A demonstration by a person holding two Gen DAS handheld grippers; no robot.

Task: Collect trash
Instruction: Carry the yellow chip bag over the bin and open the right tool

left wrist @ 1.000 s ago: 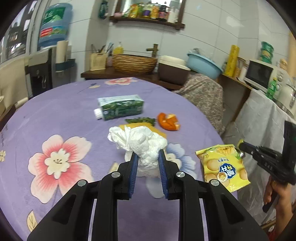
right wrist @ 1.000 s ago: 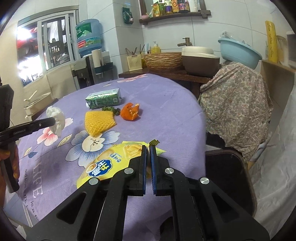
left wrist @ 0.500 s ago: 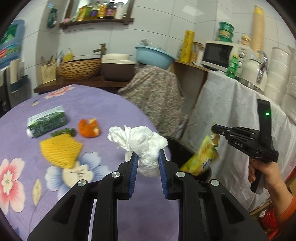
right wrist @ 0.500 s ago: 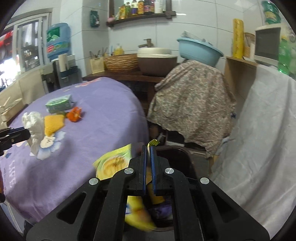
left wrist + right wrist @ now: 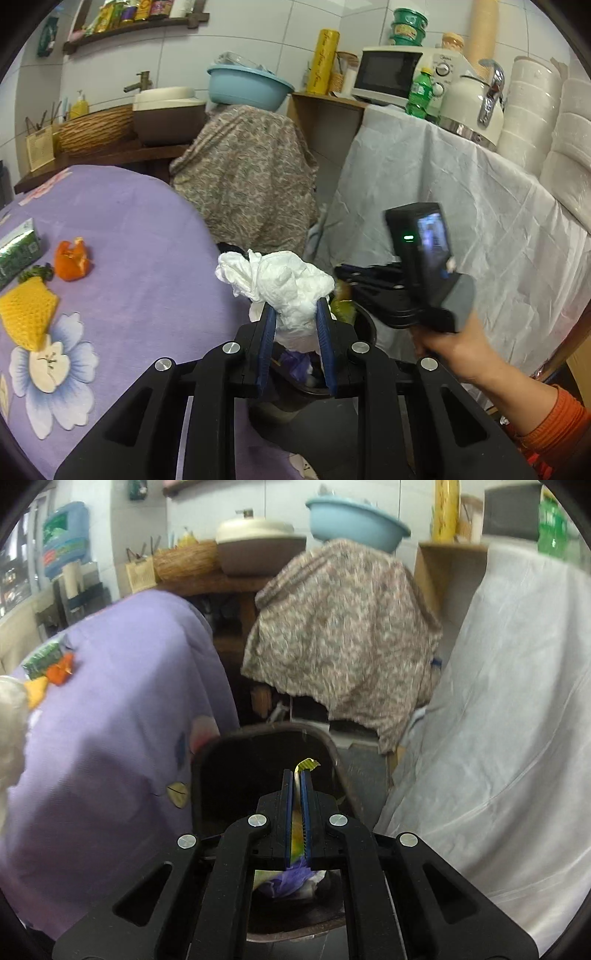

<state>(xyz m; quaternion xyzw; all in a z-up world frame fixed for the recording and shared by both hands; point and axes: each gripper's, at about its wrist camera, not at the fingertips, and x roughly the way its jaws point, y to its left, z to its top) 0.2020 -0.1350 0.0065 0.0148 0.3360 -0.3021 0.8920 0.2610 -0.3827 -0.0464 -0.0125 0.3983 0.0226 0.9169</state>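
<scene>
Both loads hang above the dark trash bin (image 5: pixel 334 753) for dropping: left gripper (image 5: pixel 295 321) pinches the crumpled white tissue (image 5: pixel 280 284), right gripper (image 5: pixel 296 797) clamps the yellow snack bag (image 5: pixel 306 764) by its torn top edge

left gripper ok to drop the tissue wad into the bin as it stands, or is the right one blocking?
Probably yes. The left gripper holds the tissue wad above the dark bin. The right gripper with the yellow snack bag is over the same opening, so it looks crowded.
</scene>
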